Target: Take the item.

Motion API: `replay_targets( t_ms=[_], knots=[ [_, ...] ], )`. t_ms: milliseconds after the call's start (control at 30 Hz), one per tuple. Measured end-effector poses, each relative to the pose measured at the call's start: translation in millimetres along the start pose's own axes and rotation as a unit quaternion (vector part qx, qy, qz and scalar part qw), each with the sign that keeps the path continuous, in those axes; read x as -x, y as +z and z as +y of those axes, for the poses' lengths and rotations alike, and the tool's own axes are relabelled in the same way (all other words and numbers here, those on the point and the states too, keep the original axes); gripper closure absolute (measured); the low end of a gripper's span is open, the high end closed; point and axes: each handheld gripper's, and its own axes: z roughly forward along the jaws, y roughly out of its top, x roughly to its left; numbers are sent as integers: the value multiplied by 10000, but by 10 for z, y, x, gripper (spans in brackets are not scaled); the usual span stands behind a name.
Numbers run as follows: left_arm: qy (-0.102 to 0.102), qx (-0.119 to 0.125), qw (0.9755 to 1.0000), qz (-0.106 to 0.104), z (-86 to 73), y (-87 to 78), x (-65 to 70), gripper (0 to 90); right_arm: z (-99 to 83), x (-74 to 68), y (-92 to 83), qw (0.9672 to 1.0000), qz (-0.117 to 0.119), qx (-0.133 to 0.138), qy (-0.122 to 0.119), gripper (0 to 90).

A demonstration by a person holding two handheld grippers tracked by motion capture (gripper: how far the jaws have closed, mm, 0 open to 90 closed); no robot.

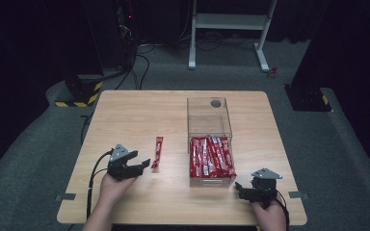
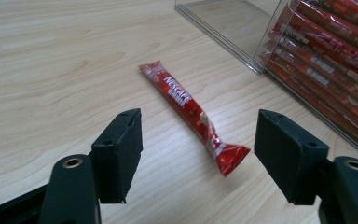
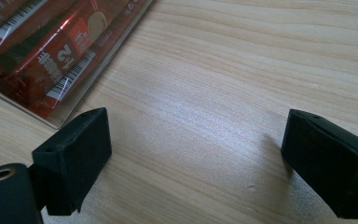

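**High view: two spread hand-held grippers flank a box of red sachets**

Left gripper view has the left hand-held gripper low over the wood with its jaws spread wide and nothing between them. Just ahead of the jaws lies a single red stick sachet, flat on the tabletop, its nearer crimped end towards the right jaw and not touching either one. In the high view this hand-held gripper sits near the front left, its tips close to the sachet's near end.

Beyond the sachet stands a clear plastic box. Its front compartment is packed with red sachets of the same kind, while the rear compartment looks empty.

The right hand-held gripper rests at the front right, just beside the box's near corner. In the right gripper view its jaws are likewise spread apart over bare wood, grasping nothing, with the box's corner just beyond the left jaw.
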Motion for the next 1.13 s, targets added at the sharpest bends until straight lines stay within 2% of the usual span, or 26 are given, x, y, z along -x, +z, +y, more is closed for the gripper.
replay_targets(
  t_ms=[267, 467, 567, 700, 767, 867, 1133],
  knots=[
    [40, -85, 9996, 264, -192, -240, -143, 287, 0, -1, -1, 10000, 7, -2, -2, 81],
    [87, -403, 9977, 534, -401, -344, -258, 267, 0, -1, -1, 10000, 11, -2, -10, 81],
    [117, -597, 9957, 694, -501, -388, -294, 259, -1, 1, 0, 10000, 14, 4, -33, 81],
    [157, -908, 9917, 893, -616, -440, -314, 237, -1, 0, -1, 10000, 16, 0, -33, 81],
    [241, -1031, 9897, 965, -659, -465, -304, 222, -1, 0, -1, 10000, 16, 1, -35, 81],
    [138, -955, 9912, 902, -724, -489, -306, 203, -1, -1, -1, 10000, 15, -1, -29, 81],
    [103, -882, 9922, 875, -741, -481, -314, 175, -2, 0, -1, 10000, 17, 0, -34, 81]
  ],
)
